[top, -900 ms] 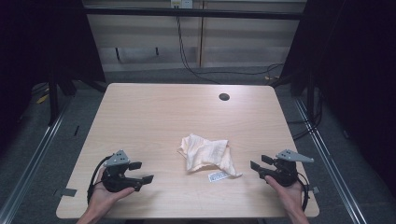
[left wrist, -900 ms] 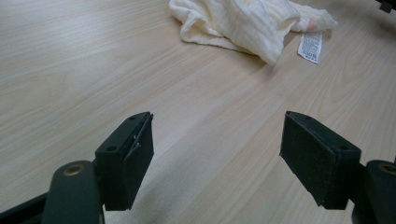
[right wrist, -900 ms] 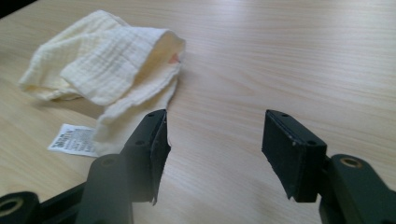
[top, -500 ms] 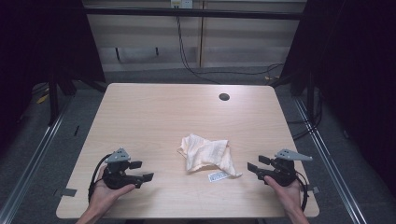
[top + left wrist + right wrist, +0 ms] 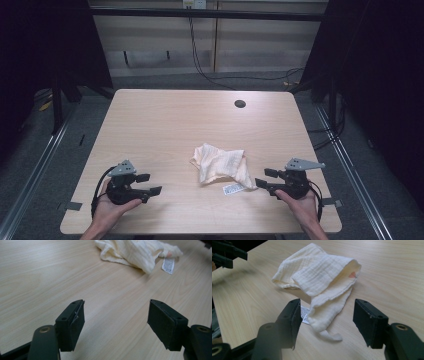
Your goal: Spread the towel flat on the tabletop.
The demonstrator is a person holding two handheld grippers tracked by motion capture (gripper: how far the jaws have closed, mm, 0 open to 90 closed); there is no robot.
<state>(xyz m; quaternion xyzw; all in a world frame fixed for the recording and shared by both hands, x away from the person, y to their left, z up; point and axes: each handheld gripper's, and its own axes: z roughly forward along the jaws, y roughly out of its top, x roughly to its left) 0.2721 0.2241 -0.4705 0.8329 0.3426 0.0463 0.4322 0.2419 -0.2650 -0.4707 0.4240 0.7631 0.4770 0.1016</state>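
Right tool [image 5: 266,185] spread and empty, aimed at the crumpled cream cloth [image 5: 220,164] lying at 6 o'clock of desk [image 5: 165,125] centre, left tool [image 5: 150,184] spread too; cloth looks light, soft, floppy, best pinched at the near trailing corner.

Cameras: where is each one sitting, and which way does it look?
High view: above the person's side, looking forward and down on the table; shows both hands, the left gripper, the right gripper and the cloth.
Left gripper view: rides the left gripper, looking along its open jaws over bare wood toward the cloth.
Right gripper view: rides the right gripper, open jaws pointing at the cloth's near corner; the left gripper shows far off.
Shared: all three show the cloth and its white tag.
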